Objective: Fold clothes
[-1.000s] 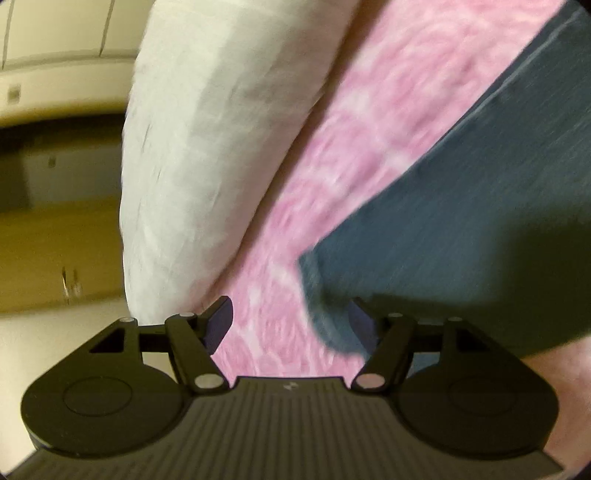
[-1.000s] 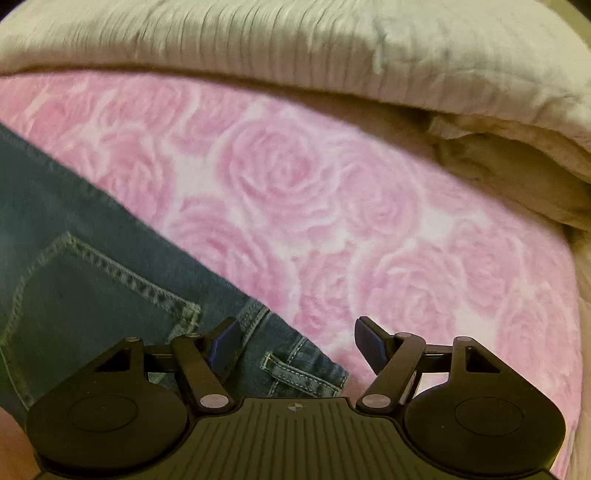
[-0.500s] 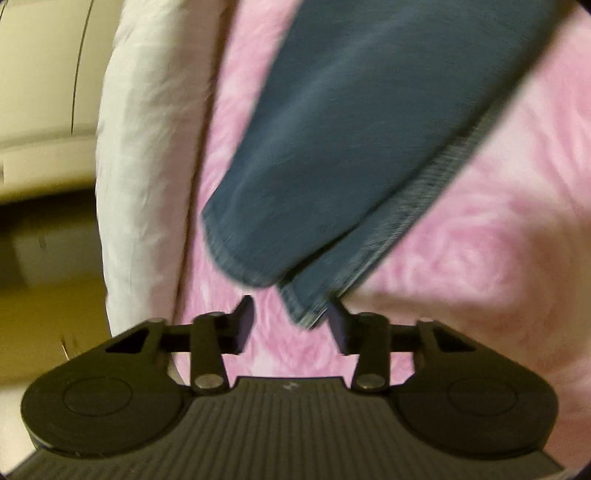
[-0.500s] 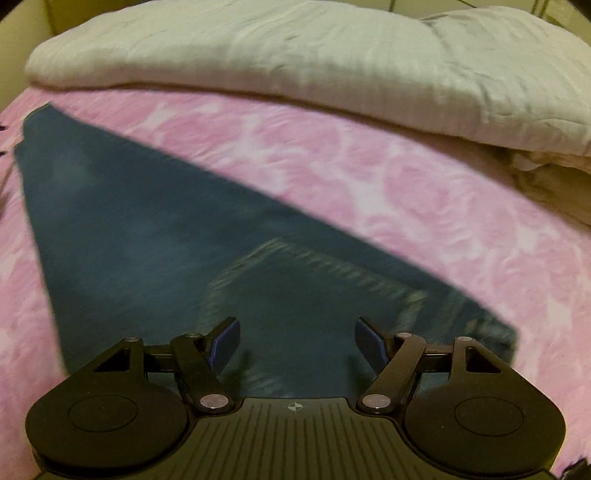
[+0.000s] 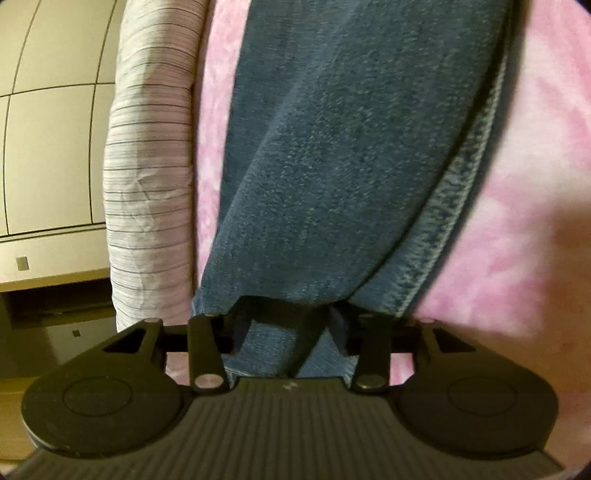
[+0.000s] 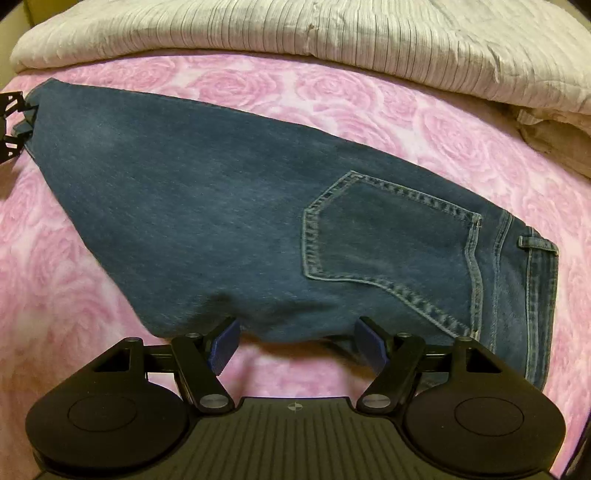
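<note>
Item: jeans [image 6: 229, 206], folded leg on leg, lying across the rose-print bedspread [image 6: 424, 122] below the striped quilt [image 6: 332, 33]. My left gripper [image 5: 286, 325] straddles the hem end, jaws part-closed (firm grip unconfirmed). My right gripper [image 6: 297, 341] gapes empty at the seat's near edge. Next, I judge: clamp, then carry hem to waistband.

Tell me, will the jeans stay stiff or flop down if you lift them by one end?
Probably flop: the jeans already bend and crease where the left tool pinches the leg end. They look thick, with heavy seams, so likely weighty for cloth. They should hardly slide on the fuzzy pink blanket.
</note>
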{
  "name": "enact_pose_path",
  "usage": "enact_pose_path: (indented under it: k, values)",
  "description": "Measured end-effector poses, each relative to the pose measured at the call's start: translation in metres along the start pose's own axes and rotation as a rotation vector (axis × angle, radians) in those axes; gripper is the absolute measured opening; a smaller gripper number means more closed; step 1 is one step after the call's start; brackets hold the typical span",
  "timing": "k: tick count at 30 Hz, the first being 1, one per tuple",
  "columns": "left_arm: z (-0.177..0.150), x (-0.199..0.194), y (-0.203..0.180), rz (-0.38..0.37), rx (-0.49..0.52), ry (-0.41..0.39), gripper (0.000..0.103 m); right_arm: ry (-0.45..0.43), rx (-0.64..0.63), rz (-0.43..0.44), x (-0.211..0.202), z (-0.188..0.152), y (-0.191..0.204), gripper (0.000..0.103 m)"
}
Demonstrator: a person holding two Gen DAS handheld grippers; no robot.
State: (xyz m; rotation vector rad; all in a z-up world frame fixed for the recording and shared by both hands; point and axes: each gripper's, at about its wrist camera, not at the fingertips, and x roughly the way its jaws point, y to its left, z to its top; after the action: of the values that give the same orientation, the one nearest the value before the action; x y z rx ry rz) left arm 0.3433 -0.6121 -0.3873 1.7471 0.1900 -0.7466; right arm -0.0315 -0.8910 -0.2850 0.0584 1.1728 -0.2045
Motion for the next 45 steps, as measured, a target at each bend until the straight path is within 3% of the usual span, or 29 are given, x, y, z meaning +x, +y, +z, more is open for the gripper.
enact_pose_path:
  k: [2, 3, 4, 8, 11, 13, 15, 17, 22, 23, 24, 29, 33, 34, 36, 37, 39, 41, 43, 45]
  values:
    - [-0.004, -0.001, 0.002, -0.006, 0.03, -0.002, 0.03, -0.001, 0.006, -0.005, -0.002, -0.001, 0.006, 0.072]
    - [-0.007, -0.002, 0.003, -0.011, 0.05, 0.014, 0.013, 0.003, 0.003, -0.009, -0.002, -0.001, 0.01, 0.072]
    - [-0.012, -0.003, 0.007, -0.02, 0.053, 0.032, 0.008, 0.004, 0.001, -0.012, -0.003, 0.0, 0.013, 0.072]
    - [-0.04, -0.003, 0.026, -0.095, -0.045, 0.084, 0.006, -0.004, -0.008, -0.022, -0.006, 0.008, 0.02, 0.072]
    - [-0.062, 0.003, 0.062, -0.156, -0.373, 0.097, 0.016, -0.009, -0.015, -0.029, -0.008, 0.013, 0.025, 0.072]
    - [-0.082, 0.008, 0.091, -0.191, -0.649, 0.063, 0.038, -0.013, -0.023, -0.032, -0.009, 0.018, 0.029, 0.072]
    - [-0.098, 0.015, 0.112, -0.22, -0.833, 0.007, 0.04, -0.014, -0.043, -0.03, -0.007, 0.021, 0.035, 0.072]
    - [-0.108, 0.024, 0.123, -0.274, -0.917, -0.042, 0.039, -0.01, -0.041, -0.025, -0.004, 0.02, 0.04, 0.072]
    - [-0.113, 0.033, 0.117, -0.469, -0.92, -0.109, 0.039, -0.001, -0.035, -0.011, 0.005, 0.017, 0.053, 0.072]
    - [-0.113, 0.029, 0.113, -0.501, -0.924, -0.09, 0.036, 0.001, -0.033, -0.008, 0.006, 0.016, 0.055, 0.072]
    - [-0.115, 0.024, 0.109, -0.532, -0.931, -0.064, 0.02, 0.003, -0.032, -0.005, 0.008, 0.016, 0.058, 0.072]
    - [-0.115, 0.021, 0.13, -0.637, -0.95, 0.092, 0.016, 0.011, -0.051, 0.009, 0.012, 0.015, 0.074, 0.072]
    - [-0.117, 0.026, 0.142, -0.579, -0.974, 0.221, 0.018, 0.0, -0.089, 0.009, 0.009, 0.021, 0.086, 0.072]
    - [-0.116, 0.03, 0.14, -0.531, -0.966, 0.269, 0.013, -0.001, -0.089, 0.012, 0.009, 0.023, 0.087, 0.072]
    - [-0.118, 0.033, 0.133, -0.414, -0.9, 0.349, 0.015, -0.007, -0.095, 0.019, 0.009, 0.026, 0.09, 0.072]
    - [-0.121, 0.03, 0.13, -0.395, -0.895, 0.35, 0.018, -0.012, -0.102, 0.024, 0.008, 0.027, 0.09, 0.072]
    - [-0.126, 0.019, 0.127, -0.377, -0.92, 0.32, 0.018, -0.025, -0.118, 0.027, 0.005, 0.028, 0.091, 0.072]
    - [-0.123, 0.001, 0.124, -0.347, -0.923, 0.242, 0.019, -0.033, -0.122, 0.025, 0.005, 0.027, 0.09, 0.072]
    - [-0.107, -0.02, 0.116, -0.361, -0.892, 0.109, 0.034, -0.021, -0.103, 0.025, 0.009, 0.024, 0.088, 0.072]
    - [-0.088, -0.04, 0.108, -0.387, -0.851, -0.035, 0.037, -0.004, -0.06, 0.032, 0.014, 0.022, 0.085, 0.072]
